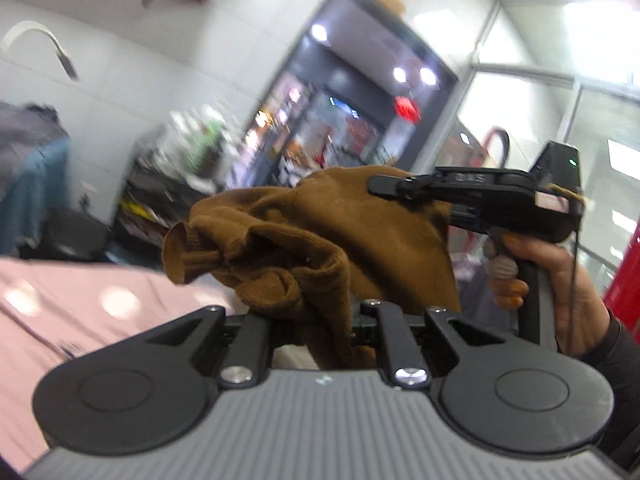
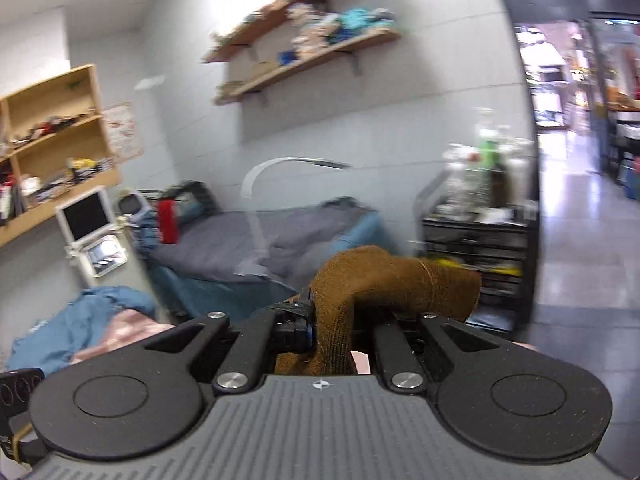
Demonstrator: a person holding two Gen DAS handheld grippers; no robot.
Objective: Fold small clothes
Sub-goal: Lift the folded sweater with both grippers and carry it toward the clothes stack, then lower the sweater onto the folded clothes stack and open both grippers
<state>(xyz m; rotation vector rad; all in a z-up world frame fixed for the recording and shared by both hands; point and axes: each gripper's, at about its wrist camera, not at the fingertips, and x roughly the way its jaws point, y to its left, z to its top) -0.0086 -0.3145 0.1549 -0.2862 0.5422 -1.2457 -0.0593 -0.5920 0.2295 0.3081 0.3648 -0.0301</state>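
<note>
A small brown knit garment (image 1: 320,240) hangs bunched in the air between both grippers. My left gripper (image 1: 320,320) is shut on its lower folds; the fingertips are hidden by the cloth. My right gripper (image 1: 384,186) comes in from the right in the left wrist view, shut on the garment's upper edge, held by a hand. In the right wrist view the brown garment (image 2: 384,280) curls over my right gripper (image 2: 332,332), which is shut on it.
A pink cloth-covered table (image 1: 72,312) lies below at the left. A bed with grey and blue covers (image 2: 260,244), wooden shelves (image 2: 304,60), a black drawer cart (image 2: 480,248) and blue clothes (image 2: 80,328) stand around.
</note>
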